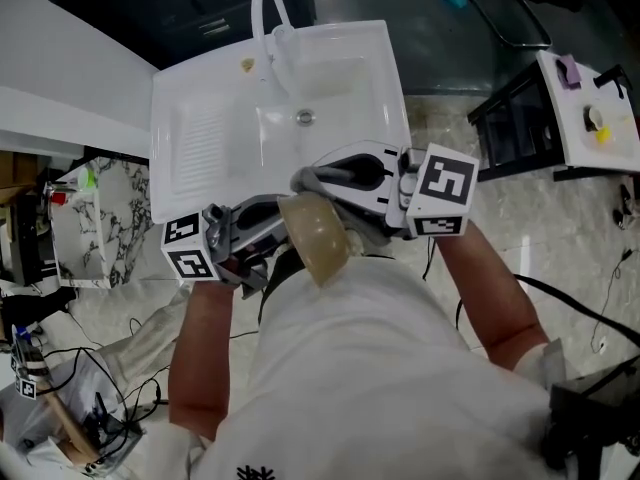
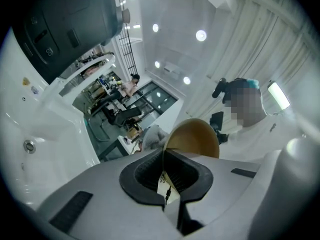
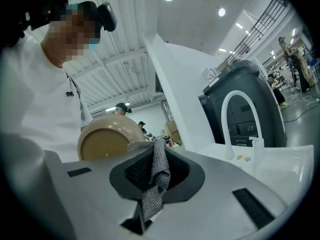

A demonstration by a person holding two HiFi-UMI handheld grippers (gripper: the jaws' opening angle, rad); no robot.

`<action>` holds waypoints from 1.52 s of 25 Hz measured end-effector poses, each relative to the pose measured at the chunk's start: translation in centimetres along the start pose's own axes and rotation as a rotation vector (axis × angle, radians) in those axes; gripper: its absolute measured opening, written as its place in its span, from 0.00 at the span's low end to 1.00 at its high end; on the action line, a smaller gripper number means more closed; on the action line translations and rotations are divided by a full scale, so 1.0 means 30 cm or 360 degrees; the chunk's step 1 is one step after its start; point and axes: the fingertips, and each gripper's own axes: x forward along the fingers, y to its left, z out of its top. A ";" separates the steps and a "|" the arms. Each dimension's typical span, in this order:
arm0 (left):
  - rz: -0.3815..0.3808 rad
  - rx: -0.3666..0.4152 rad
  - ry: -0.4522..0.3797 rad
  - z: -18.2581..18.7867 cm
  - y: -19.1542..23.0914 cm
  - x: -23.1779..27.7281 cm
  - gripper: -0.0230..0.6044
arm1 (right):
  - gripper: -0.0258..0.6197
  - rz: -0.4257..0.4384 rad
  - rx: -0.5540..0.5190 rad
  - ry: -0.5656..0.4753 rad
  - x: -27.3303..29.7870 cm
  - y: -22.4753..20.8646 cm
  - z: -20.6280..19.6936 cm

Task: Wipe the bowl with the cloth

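Pinching hard, the left gripper (image 2: 163,176) has its jaws squeezed almost together on the thin rim of the tan bowl (image 2: 195,140). The bowl rises straight ahead of those jaws, tipped on its side in the air. Across from it, the right gripper (image 3: 150,184) is clamped on the grey cloth (image 3: 159,166). A folded nub pokes out past its jaw tips and a tail hangs back under them.

From the right gripper the bowl sits just ahead and to its left, one round face turned towards it. Whether that face is the inside or the base, I can't say. Cloth and bowl are very close, but contact isn't clear. Both tools are held above the near edge of the white sink (image 1: 200,118), so a slip would land in the basin.

My read on the wipe is that the hold is only an edge pinch, so the bowl can pivot. Light pressure looks best, pushed in towards the left jaws rather than prying away from them. Only a small wad of cloth leads, so the right gripper should come in nub first, or bare jaw tips will scrape the bowl. Short sweeps, with the left wrist turning the bowl, should bring fresh surface round.
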 end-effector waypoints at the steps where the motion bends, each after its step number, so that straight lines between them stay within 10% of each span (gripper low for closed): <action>1: 0.0004 0.0001 -0.0025 0.010 0.000 -0.007 0.07 | 0.09 0.0002 0.0022 0.0011 0.001 0.002 -0.015; 20: 0.0159 -0.0100 -0.0312 0.103 0.111 -0.151 0.07 | 0.09 0.0370 0.0085 -0.0067 -0.046 0.181 0.008; 38: -0.0075 -0.0148 -0.0144 0.012 0.037 -0.039 0.07 | 0.09 0.0193 -0.0027 -0.0247 -0.092 0.080 0.124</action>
